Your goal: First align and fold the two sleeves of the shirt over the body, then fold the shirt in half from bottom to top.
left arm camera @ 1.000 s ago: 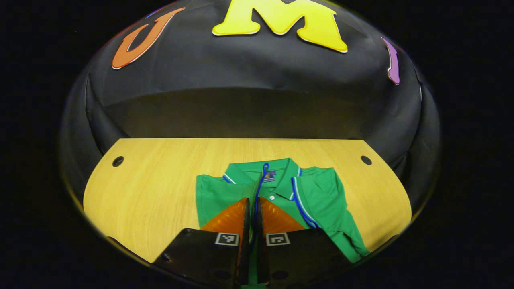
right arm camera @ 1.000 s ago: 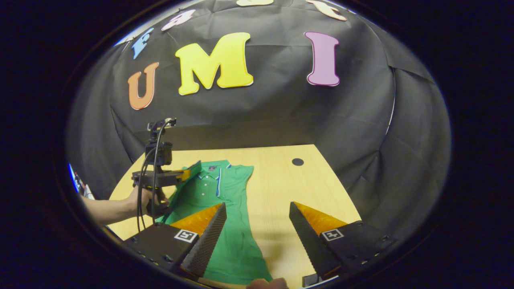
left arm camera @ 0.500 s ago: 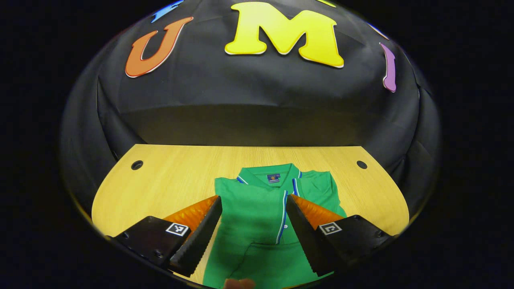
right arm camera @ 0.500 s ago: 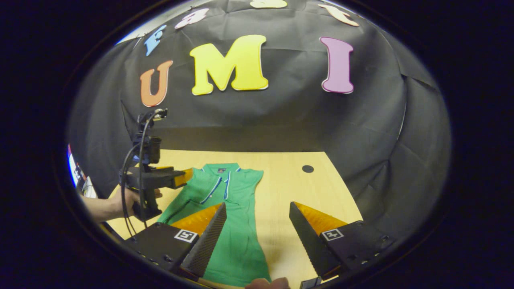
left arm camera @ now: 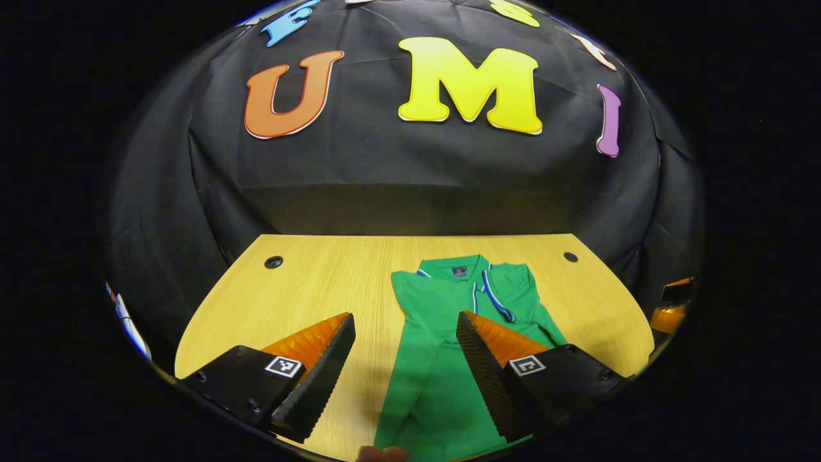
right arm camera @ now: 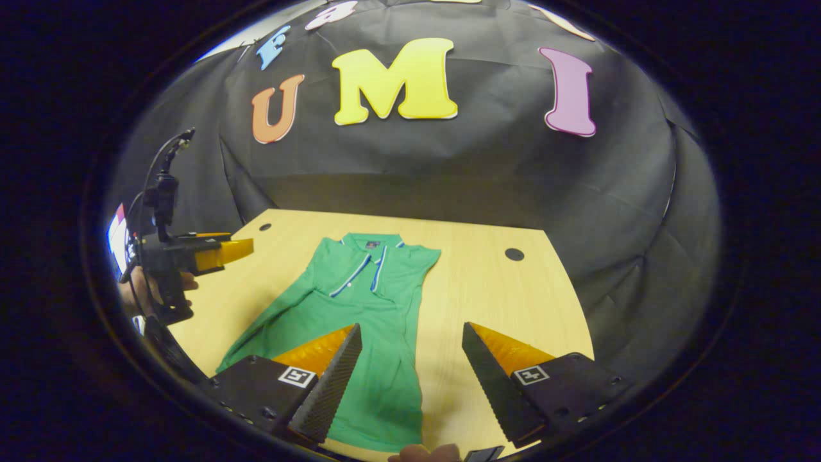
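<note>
Hovering now: both tongs hang over the bench, jaws spread wide, nothing between them.
Left tongs: parted above the shirt's left edge in the left gripper view; one finger sits over bare wood, the other over green cloth. Ridged inner pads, wedge-shaped fingers, a square marker on each.
Left tongs from afar: seen at the left edge of the right gripper view, held in a hand off the bench's side, well apart from the shirt, cables rising from the rig.
Right tongs: gaping over the shirt's lower right edge; one finger covers cloth, the other covers wood.
Shirt: green polo, lying flat on the bench, collar toward the far wall, blue-and-white trim along collar and placket, small buttons. One sleeve trails out long toward the near left corner.
Bench: pale wood grain, smooth, rounded corners, round dark holes near the far corners.
Wall: black cloth, creased.
</note>
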